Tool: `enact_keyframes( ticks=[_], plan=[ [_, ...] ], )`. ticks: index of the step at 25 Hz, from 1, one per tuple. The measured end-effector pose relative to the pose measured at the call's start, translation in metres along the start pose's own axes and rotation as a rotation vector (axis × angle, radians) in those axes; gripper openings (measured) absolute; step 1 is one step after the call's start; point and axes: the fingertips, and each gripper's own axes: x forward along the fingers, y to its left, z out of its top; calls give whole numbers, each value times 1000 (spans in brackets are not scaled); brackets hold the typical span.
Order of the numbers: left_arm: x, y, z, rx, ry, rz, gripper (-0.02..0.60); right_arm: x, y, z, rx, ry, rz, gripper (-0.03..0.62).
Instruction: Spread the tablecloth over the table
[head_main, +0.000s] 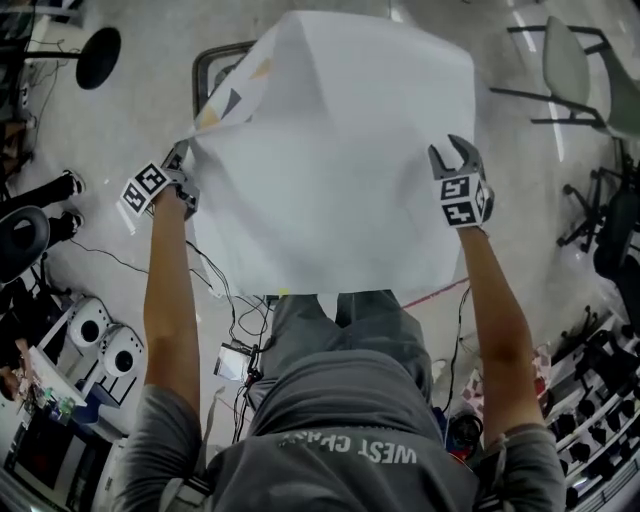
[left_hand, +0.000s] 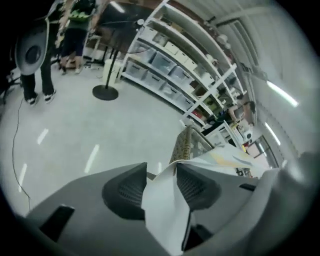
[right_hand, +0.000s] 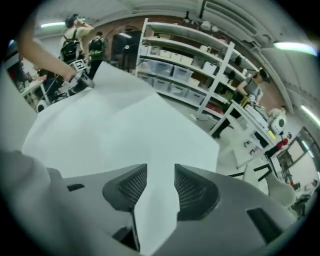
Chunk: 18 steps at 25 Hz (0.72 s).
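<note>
Stretching between the two hand-held claws, the large white fabric tablecloth (head_main: 330, 160) hung spread out in front of the person, above the pale grey polished floor (head_main: 130, 130). The left gripper (head_main: 180, 165) stood at the cloth's left edge and the right gripper (head_main: 452, 150) at its right edge, both arms reaching forward and the cloth's near hem sagging just ahead of the person's legs. In the left gripper view the two dark ribbed pads stood apart, with a folded strip of the white cloth running loosely through the gap between them and not clamped. The right gripper view showed the same thing: jaws parted, a band of the cloth lying between the pads without being pressed, and the rest of the sheet billowing away to the far left. At the cloth's far left corner the underside turned up, showing small yellow and dark printed triangles (head_main: 235, 95). Behind that corner a dark rectangular frame (head_main: 203, 75) peeked out, possibly part of a table, though most of it was covered. Long white metal shelving (right_hand: 190, 65) loaded with storage boxes lined the far wall, and a pale green plastic chair (head_main: 565, 65) stood far right.
</note>
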Motion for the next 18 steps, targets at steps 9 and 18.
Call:
enact_keyframes(
  ticks=[9, 18],
  plan=[
    [10, 24, -9, -258, 48, -62, 207, 15, 62, -45, 98, 94, 138, 60],
    [-75, -91, -28, 883, -102, 72, 88, 15, 69, -42, 126, 94, 128, 3]
  ],
)
